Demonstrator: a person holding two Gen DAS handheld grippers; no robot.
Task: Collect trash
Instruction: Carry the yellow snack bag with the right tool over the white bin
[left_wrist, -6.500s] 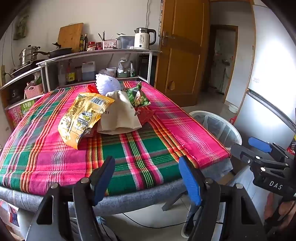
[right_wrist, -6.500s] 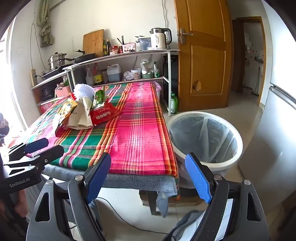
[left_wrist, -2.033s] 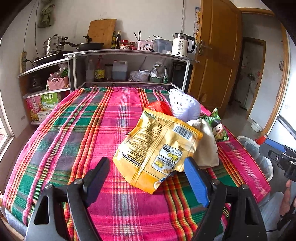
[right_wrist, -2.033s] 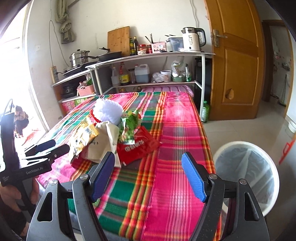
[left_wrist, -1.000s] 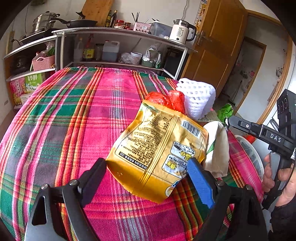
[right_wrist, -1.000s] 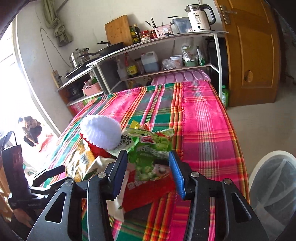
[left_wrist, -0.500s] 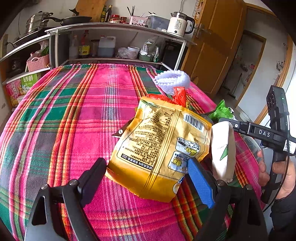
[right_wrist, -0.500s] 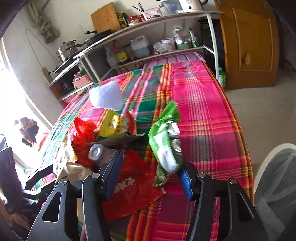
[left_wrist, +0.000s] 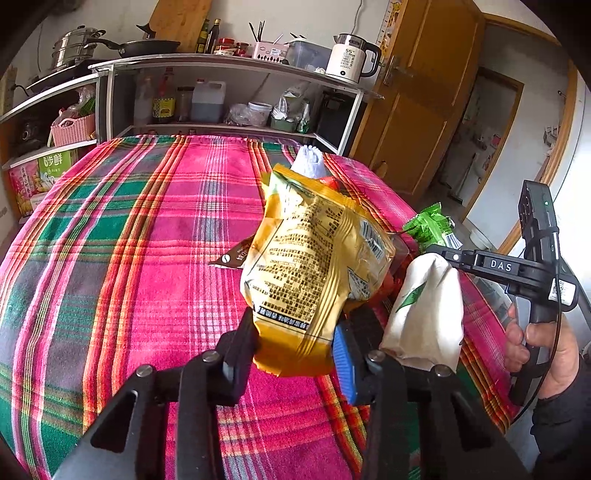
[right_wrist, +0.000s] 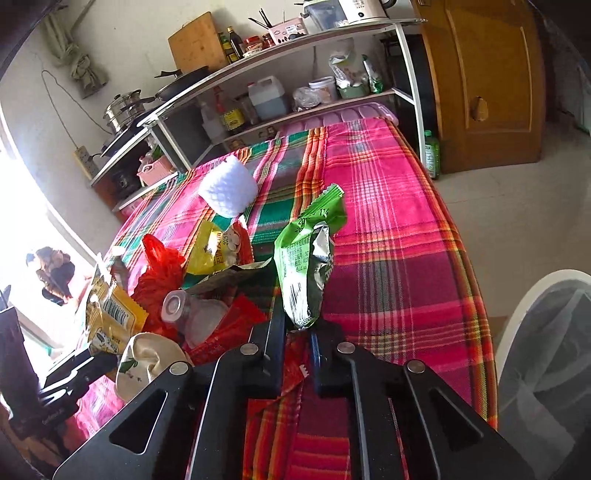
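A yellow snack bag (left_wrist: 314, 258) stands tilted up off the plaid tablecloth (left_wrist: 147, 240), its bottom edge pinched in my left gripper (left_wrist: 293, 347), whose jaws are closing on it. In the right wrist view a green snack bag (right_wrist: 306, 266) sticks up from my right gripper (right_wrist: 298, 326), whose jaws are closing and pinch the bag's lower end. The green snack bag (left_wrist: 430, 225) also shows in the left wrist view, at the tip of the right gripper there. A cream paper bag (left_wrist: 424, 314) leans beside the yellow one.
More trash lies on the cloth: a white foam net (right_wrist: 229, 190), a red plastic bag (right_wrist: 162, 266), a clear bottle (right_wrist: 192, 314), a red packet (right_wrist: 236, 332). A lined white bin (right_wrist: 546, 332) stands on the floor, right of the table. Shelves with kitchenware stand behind.
Both grippers have closed, the left on the yellow bag and the right on the green bag. Both bags have tipped upward. The white foam net now lies farther back on the cloth.
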